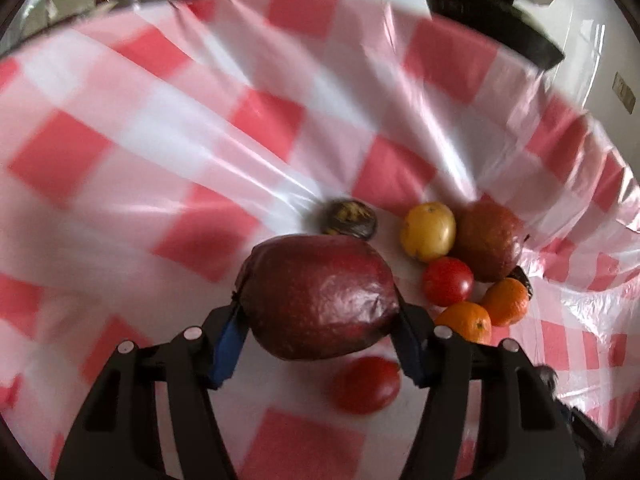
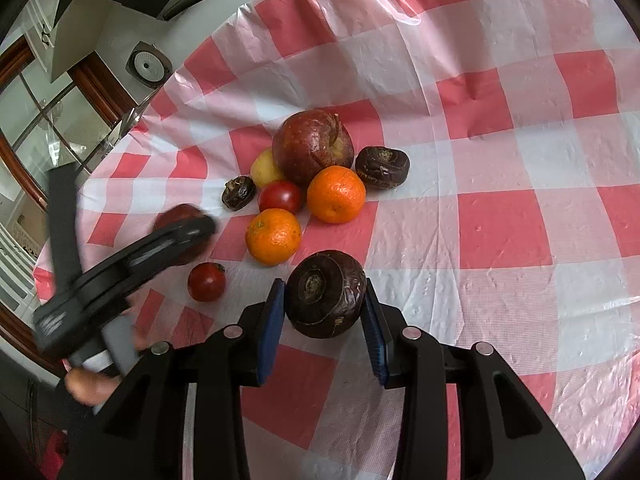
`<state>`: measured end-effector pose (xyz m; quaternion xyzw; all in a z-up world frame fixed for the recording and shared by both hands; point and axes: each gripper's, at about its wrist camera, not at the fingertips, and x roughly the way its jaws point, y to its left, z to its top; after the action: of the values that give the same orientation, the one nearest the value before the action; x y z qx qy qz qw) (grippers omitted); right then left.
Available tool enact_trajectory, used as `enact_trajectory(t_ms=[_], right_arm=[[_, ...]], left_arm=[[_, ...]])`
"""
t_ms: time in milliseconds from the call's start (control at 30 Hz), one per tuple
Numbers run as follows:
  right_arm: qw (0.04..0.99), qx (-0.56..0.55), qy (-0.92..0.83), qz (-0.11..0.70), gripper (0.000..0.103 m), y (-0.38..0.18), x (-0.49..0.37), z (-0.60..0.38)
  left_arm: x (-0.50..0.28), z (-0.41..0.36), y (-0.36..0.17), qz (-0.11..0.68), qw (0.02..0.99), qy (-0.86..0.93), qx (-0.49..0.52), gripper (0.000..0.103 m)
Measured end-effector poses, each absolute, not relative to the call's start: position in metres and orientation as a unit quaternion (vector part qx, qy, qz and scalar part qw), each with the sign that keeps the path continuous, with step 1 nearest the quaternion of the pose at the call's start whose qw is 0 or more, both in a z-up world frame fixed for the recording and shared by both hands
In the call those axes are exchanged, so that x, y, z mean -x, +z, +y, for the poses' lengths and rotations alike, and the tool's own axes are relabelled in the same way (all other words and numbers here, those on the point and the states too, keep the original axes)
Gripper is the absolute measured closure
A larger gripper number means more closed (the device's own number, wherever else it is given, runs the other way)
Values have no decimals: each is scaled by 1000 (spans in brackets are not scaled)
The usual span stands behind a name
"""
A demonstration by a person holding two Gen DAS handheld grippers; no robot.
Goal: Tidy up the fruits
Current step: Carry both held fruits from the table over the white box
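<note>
My left gripper [image 1: 320, 311] is shut on a large dark red apple [image 1: 320, 296], its blue pads [image 1: 230, 340] pressing both sides just above the cloth. A lone tomato [image 1: 366, 384] lies under it. My right gripper [image 2: 323, 286] is shut on a dark purple wrinkled fruit [image 2: 325, 294]. Beyond it lies a cluster: a big red apple [image 2: 314, 148], a yellow fruit [image 2: 264, 168], two oranges [image 2: 336, 194] [image 2: 273, 236], a tomato [image 2: 280, 197] and two dark shrivelled fruits [image 2: 382, 168] [image 2: 239, 193]. In the right wrist view the left tool is blurred at the left and half hides its apple.
A red-and-white checked plastic cloth [image 2: 500, 220] covers the table, creased in folds. The table's edge [image 2: 52, 280] runs down the left of the right wrist view, with a window behind. A person's hand [image 2: 88, 384] grips the left tool. A black stand [image 1: 492, 20] is at the far edge.
</note>
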<state>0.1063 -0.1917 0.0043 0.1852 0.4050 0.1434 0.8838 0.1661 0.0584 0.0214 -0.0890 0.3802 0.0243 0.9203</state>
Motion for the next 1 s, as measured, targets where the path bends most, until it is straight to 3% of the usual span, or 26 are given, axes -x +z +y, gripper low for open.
enact_trajectory(t_ms=[333,1000], right_arm=[[884,-186,144,405,65,4,-107,-192],[889,-176,128,402,65,10,-85,-187]], left_arm=[[-60,64,54,341,936,40,83,39],[78,51,45,346,935,48,64,39]])
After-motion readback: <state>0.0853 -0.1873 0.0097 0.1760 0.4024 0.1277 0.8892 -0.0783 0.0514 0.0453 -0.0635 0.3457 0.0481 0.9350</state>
